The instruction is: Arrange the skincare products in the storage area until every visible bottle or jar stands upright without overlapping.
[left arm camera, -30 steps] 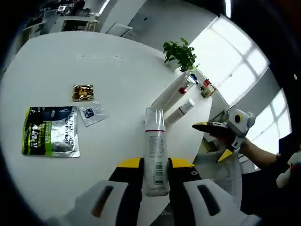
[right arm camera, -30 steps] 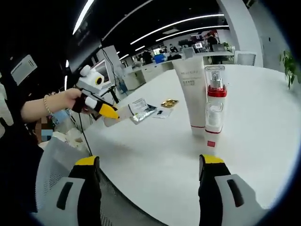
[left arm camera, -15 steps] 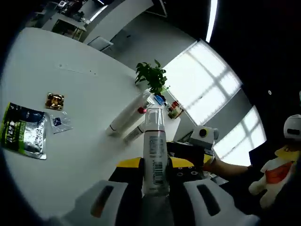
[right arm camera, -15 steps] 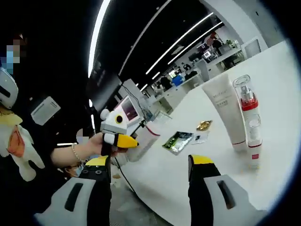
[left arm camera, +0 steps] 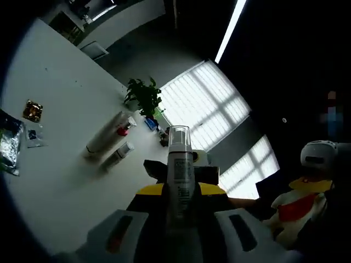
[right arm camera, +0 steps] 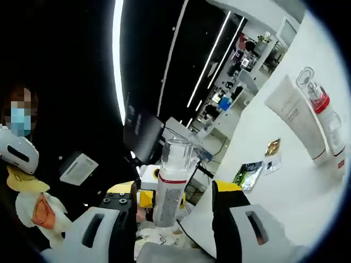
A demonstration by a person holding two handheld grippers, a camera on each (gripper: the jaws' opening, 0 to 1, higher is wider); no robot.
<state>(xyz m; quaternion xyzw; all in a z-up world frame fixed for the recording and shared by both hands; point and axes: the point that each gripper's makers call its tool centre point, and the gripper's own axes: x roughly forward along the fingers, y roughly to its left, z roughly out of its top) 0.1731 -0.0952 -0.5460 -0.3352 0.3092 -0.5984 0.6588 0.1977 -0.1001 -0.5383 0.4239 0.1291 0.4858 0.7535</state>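
Lifted since earlier, left gripper (left arm camera: 181, 194) clamps one bottle (left arm camera: 180, 170) between spread right gripper (right arm camera: 174, 197) jaws.

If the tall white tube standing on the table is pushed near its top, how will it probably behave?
The white tube is tall and stands on one narrow end, so it would probably tip rather than slide. The red-collared bottle stands close beside it and might be knocked too. The tube probably yields to a squeeze.
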